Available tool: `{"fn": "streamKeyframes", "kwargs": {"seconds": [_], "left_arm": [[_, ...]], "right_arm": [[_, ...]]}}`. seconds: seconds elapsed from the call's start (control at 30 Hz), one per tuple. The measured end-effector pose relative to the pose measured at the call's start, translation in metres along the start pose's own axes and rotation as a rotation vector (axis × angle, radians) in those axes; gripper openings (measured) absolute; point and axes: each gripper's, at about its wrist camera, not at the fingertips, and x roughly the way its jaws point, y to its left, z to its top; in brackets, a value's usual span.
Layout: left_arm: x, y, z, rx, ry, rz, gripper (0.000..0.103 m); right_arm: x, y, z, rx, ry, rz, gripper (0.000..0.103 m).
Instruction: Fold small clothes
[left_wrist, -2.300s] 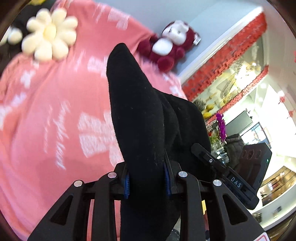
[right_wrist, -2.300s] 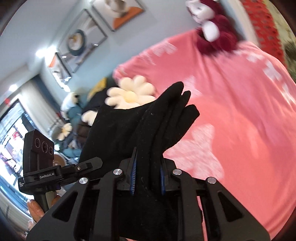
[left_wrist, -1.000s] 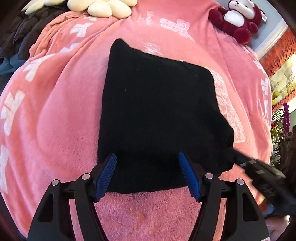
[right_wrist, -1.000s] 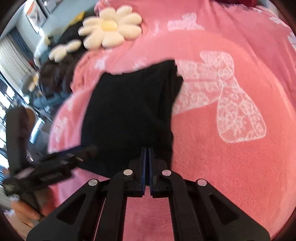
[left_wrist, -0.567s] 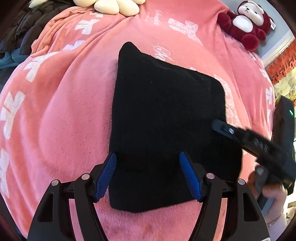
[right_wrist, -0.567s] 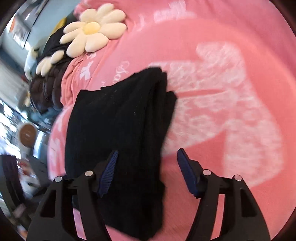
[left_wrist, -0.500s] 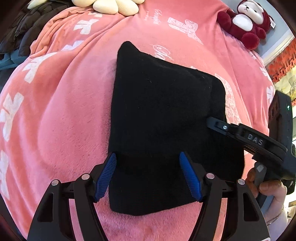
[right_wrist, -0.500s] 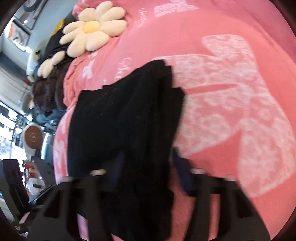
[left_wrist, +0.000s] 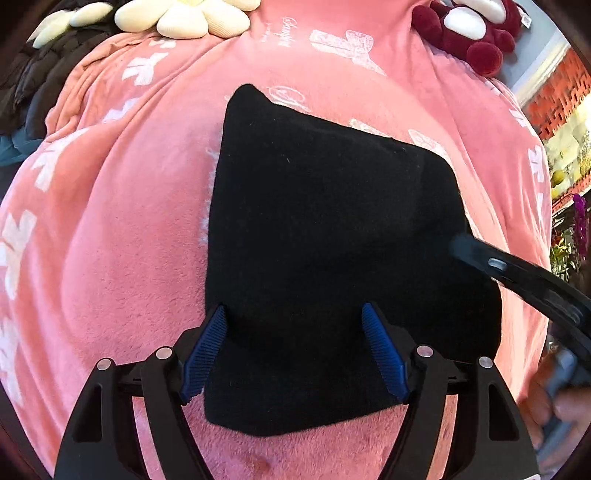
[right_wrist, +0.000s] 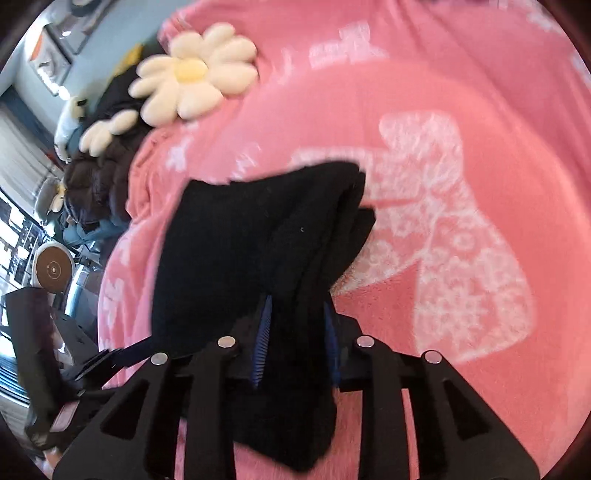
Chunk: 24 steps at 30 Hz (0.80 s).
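A folded black garment (left_wrist: 325, 236) lies on a pink blanket (left_wrist: 122, 229). My left gripper (left_wrist: 295, 347) is open, its blue pads straddling the garment's near edge without pinching it. My right gripper (right_wrist: 297, 339) is shut on the garment's right edge (right_wrist: 303, 258), which bunches up between the pads. The right gripper's finger also shows in the left wrist view (left_wrist: 517, 273) at the garment's right side.
A cream flower cushion (right_wrist: 192, 74) and dark quilted clothing (right_wrist: 99, 173) lie at the blanket's far left. A dark red plush bear (left_wrist: 476, 26) sits at the far right. The blanket (right_wrist: 461, 206) carries white bow prints.
Both grippers laid the black garment down on the blanket and opened. The right gripper then closed again on the garment's right edge. The left gripper stays open over the near edge.
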Motion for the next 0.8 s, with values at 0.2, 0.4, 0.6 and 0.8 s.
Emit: {"fn": "streamKeyframes", "kwargs": {"seconds": [0.2,0.4,0.6,0.8], "left_arm": [[0.005,-0.002,-0.013,0.001,0.017,0.043,0.073],[-0.027,-0.021,-0.028,0.049,-0.019,0.075,0.073],[-0.053,-0.035,-0.070,0.048,-0.110,0.122,0.076],[-0.047,-0.038,-0.114,0.073,-0.116,0.158,0.076]], "right_arm": [[0.024,-0.006,-0.053,-0.042,0.112,-0.067,0.027],[-0.040,0.004,-0.052,-0.043,-0.027,-0.070,0.042],[-0.082,-0.009,-0.115,-0.194,-0.152,-0.243,0.084],[-0.090,-0.029,-0.146,-0.167,-0.123,-0.217,0.086]]}}
